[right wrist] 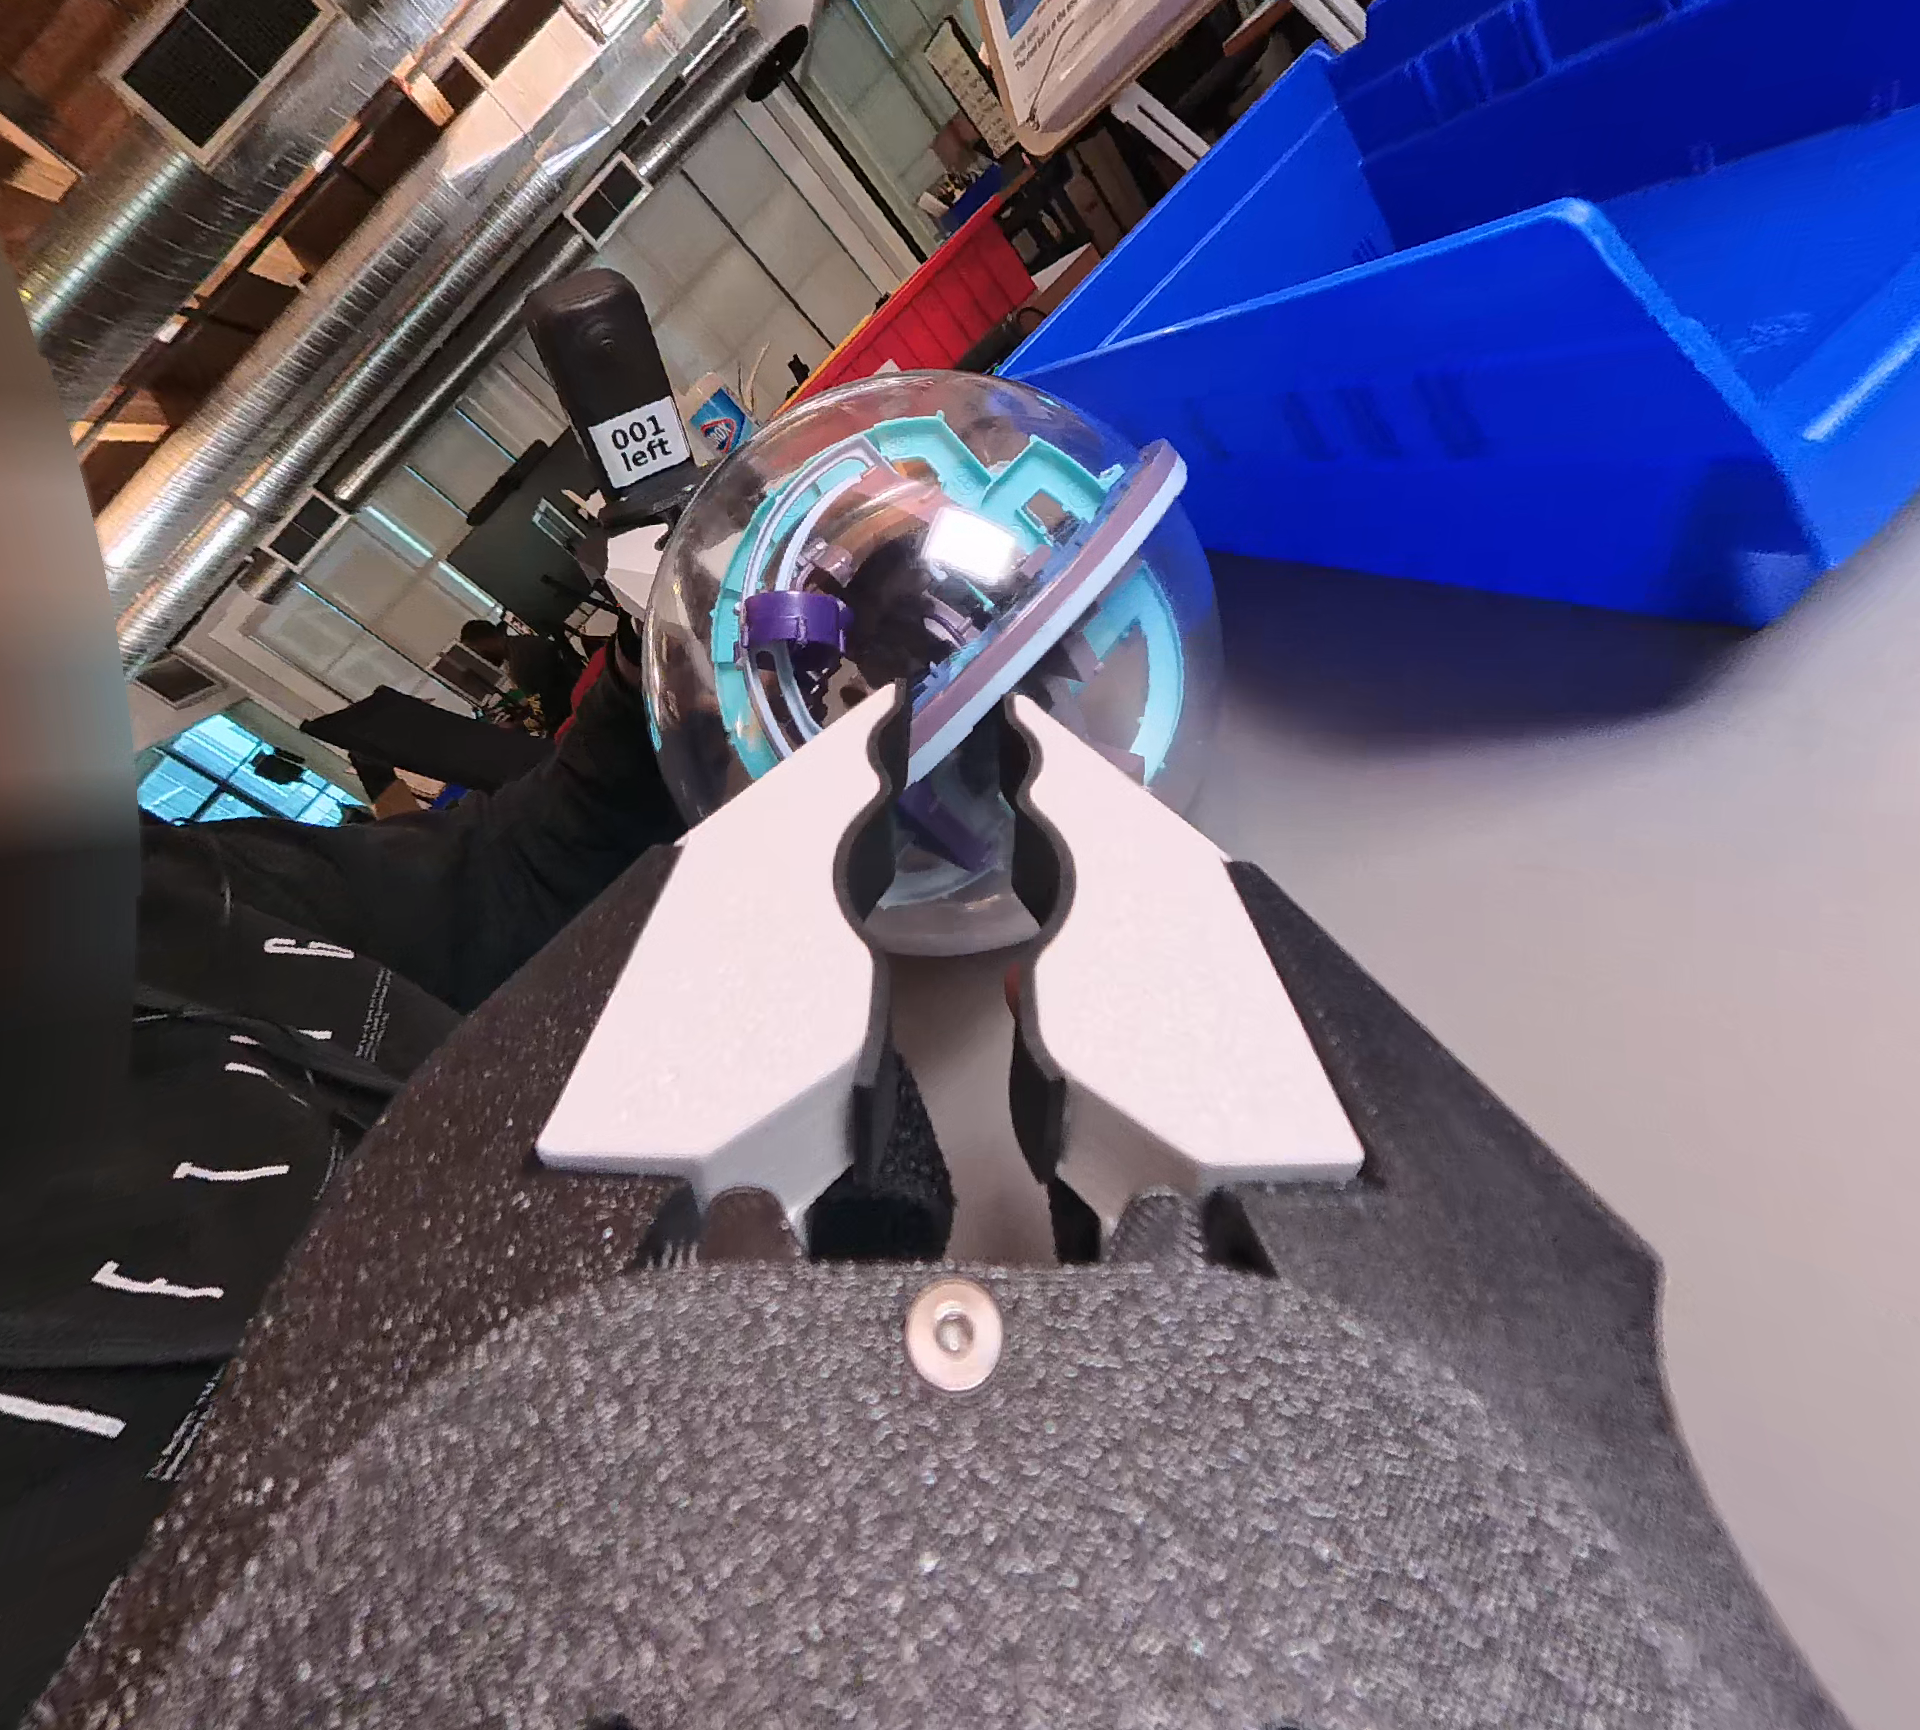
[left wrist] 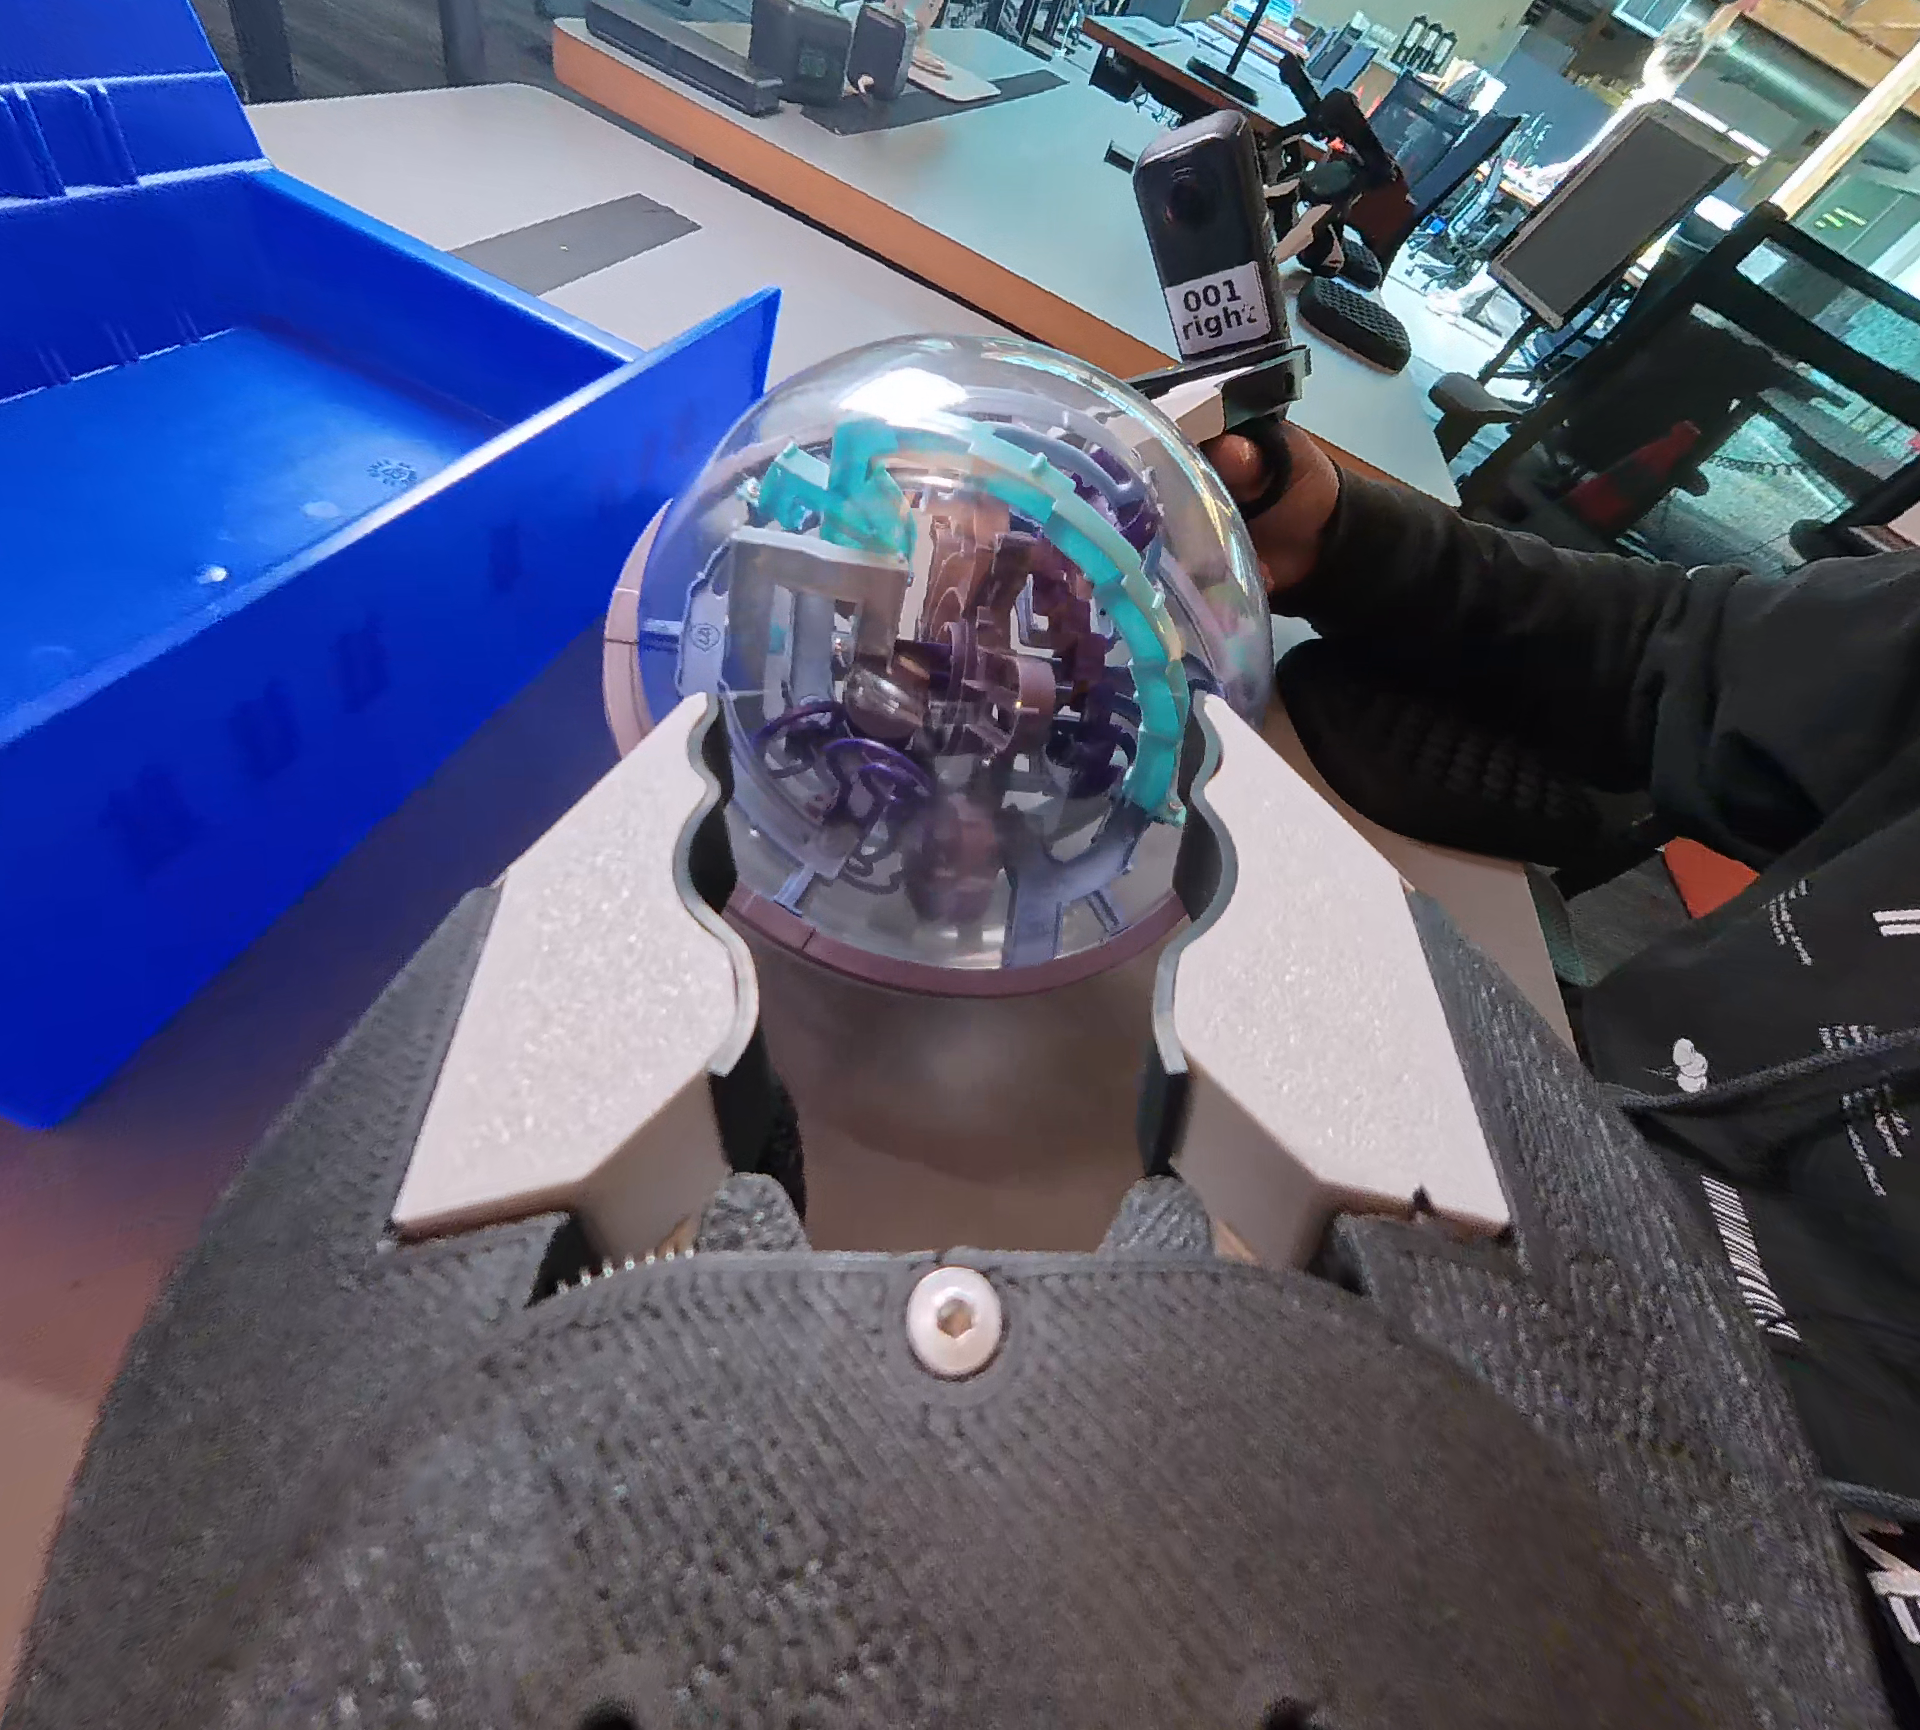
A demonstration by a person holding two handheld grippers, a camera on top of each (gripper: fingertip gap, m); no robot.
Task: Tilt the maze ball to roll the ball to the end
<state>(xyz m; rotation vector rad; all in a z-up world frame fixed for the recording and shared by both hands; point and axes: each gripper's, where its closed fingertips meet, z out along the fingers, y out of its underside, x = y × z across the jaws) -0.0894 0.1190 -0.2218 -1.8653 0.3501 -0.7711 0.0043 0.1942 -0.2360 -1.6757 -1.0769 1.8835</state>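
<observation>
Left wrist view: left gripper [left wrist: 951, 771] cradles the clear maze ball [left wrist: 940, 652] between wide-spread fingers, above the table [left wrist: 416, 153] beside a blue bin [left wrist: 312, 475]. The smooth, rigid shell looks slippery.

Right wrist view: right gripper [right wrist: 951, 730] pinches the ball's purple equator rim [right wrist: 1049, 610], probably the surest hold.

blue bins [left wrist: 260, 537] on grey table [left wrist: 436, 153]

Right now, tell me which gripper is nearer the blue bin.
Left. The left gripper sits beside the blue bin; the right gripper holds the maze ball's far side.
</observation>
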